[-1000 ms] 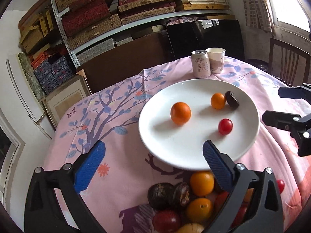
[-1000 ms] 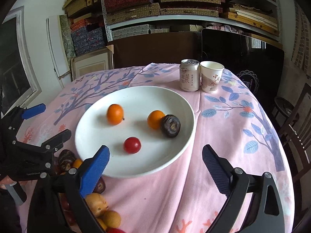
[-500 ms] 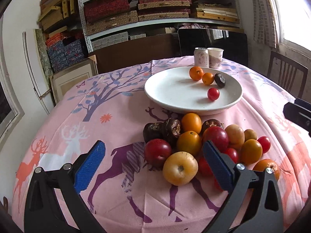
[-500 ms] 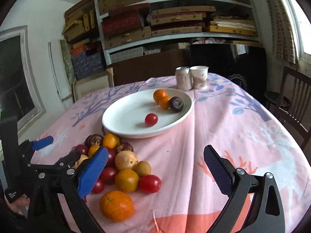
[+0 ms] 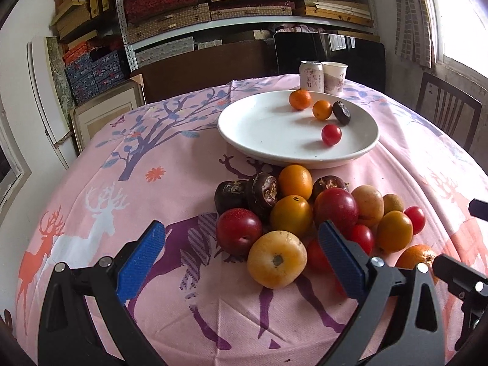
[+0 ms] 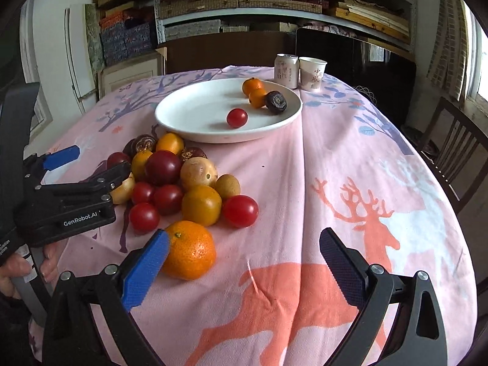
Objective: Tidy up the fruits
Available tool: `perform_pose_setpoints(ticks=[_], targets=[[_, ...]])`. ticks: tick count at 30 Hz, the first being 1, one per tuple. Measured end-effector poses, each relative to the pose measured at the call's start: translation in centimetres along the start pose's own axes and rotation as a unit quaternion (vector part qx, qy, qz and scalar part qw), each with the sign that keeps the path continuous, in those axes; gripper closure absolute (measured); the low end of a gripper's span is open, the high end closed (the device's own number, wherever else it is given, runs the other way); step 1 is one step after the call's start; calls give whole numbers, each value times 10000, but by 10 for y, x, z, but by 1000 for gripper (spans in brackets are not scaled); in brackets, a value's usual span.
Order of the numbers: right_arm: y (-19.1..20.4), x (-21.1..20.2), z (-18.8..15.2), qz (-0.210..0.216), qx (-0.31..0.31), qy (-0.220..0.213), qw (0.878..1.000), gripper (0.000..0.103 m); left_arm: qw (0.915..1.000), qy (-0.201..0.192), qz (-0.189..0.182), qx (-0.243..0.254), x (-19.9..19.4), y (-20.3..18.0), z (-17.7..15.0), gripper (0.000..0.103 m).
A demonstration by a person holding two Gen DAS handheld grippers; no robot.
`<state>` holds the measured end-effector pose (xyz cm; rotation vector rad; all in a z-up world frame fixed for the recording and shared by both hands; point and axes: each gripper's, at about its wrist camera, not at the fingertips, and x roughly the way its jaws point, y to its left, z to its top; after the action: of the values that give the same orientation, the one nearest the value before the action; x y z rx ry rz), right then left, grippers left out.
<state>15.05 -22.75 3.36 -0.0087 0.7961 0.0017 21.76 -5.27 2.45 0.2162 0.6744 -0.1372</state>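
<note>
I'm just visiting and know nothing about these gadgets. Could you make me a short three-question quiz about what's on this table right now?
1. True or false: the white plate holds four pieces of fruit.
2. Which fruit lies closest to the right hand-held gripper? A) the large orange B) a red cherry tomato C) the dark fruit
3. Fill in: behind the plate stand a drink can and a paper ____.

Key: 1 true; 2 A; 3 cup.
</note>
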Motion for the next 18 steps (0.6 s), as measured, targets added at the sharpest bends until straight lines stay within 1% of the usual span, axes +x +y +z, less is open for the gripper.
perform_pose_setpoints(ticks=[1, 3, 6, 7, 8, 9, 10, 11, 12, 13, 14, 15, 16, 18], targets=[[3, -4, 3, -74, -86, -57, 9999, 4, 10000, 7, -1, 2, 0, 0, 0, 4], [9, -5, 1, -69, -167, -50, 9998, 4, 10000, 11, 18, -38, 1, 1, 1, 4], [12, 13, -8, 133, -4, 225, 9997, 4, 9998, 128, 12, -139, 5, 5, 1, 4], [11, 17, -10, 386, 143, 249, 9988, 4, 9997, 200, -6, -170, 7, 6, 1, 4], [11, 23, -11, 606, 304, 388, 9969, 4, 9994, 279, -50, -200, 10, 7, 1, 4], [11, 27, -12, 715, 417, 469, 9955, 4, 9989, 381, -116, -248, 13, 8, 0, 4], [13, 30, -14, 762, 466, 494, 9948, 4, 9984, 463, -154, -292, 15, 9, -1, 4], [16, 34, -16, 829, 468, 636, 9934, 4, 9978, 550, -174, -334, 17, 10, -3, 4], [19, 34, -18, 795, 446, 676, 9935, 5, 9971, 630, -182, -382, 19, 11, -3, 4], [20, 29, -20, 872, 449, 549, 9937, 18, 9969, 646, -177, -422, 20, 11, -4, 4], [19, 24, -21, 1108, 507, 410, 9917, 30, 9968, 643, -176, -438, 20, 12, -4, 4], [18, 22, -24, 1329, 598, 351, 9887, 53, 9967, 656, -169, -454, 20, 13, -4, 4], [14, 24, -28, 1466, 765, 395, 9854, 56, 9966, 670, -156, -460, 20, 12, -5, 4], [5, 23, -35, 1741, 1027, 314, 9789, 57, 9965, 686, -119, -452, 19, 11, -6, 4]])
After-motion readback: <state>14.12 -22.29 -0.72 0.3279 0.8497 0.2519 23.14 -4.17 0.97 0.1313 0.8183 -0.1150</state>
